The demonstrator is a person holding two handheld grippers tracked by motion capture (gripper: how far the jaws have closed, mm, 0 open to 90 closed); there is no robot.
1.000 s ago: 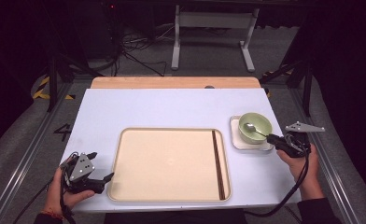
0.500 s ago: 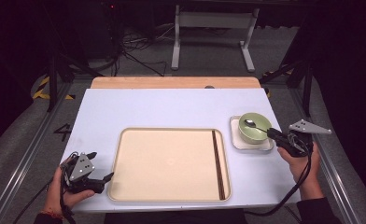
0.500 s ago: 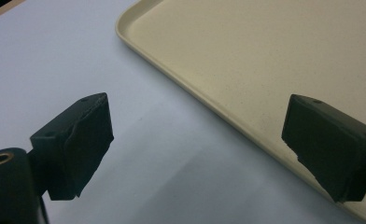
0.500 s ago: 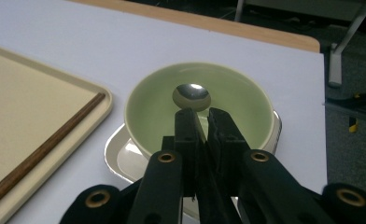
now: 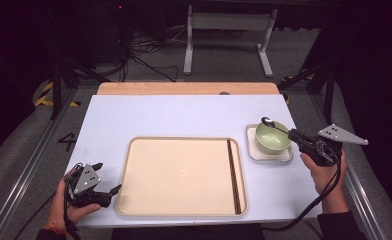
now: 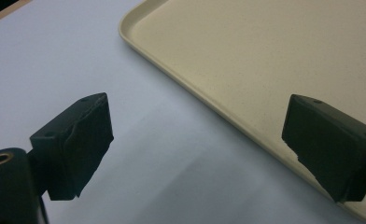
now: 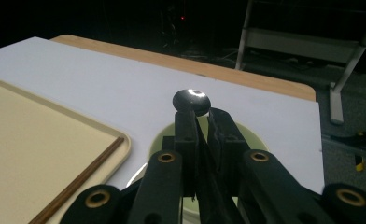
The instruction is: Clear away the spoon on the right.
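Note:
A dark spoon (image 5: 274, 125) hangs tilted over the green bowl (image 5: 273, 142), its head up and clear of the rim. My right gripper (image 5: 295, 135) is shut on the spoon's handle at the table's right edge. In the right gripper view the spoon's round head (image 7: 192, 101) sticks up past the closed jaws of the right gripper (image 7: 202, 122), with the bowl (image 7: 251, 140) below. The bowl sits on a small white square plate (image 5: 254, 154). My left gripper (image 5: 107, 177) rests at the front left, open and holding nothing; in its own view the left gripper (image 6: 204, 140) spans bare table beside the tray.
A large beige tray (image 5: 179, 170) lies in the middle of the white table, with brown chopsticks (image 5: 233, 175) along its right inner edge. The tray's corner (image 6: 274, 56) lies just ahead of the left jaws. A wooden strip (image 5: 184, 88) borders the table's far side.
My right gripper has risen with the spoon, lifting the spoon's head out of the green bowl. The left gripper has stayed still.

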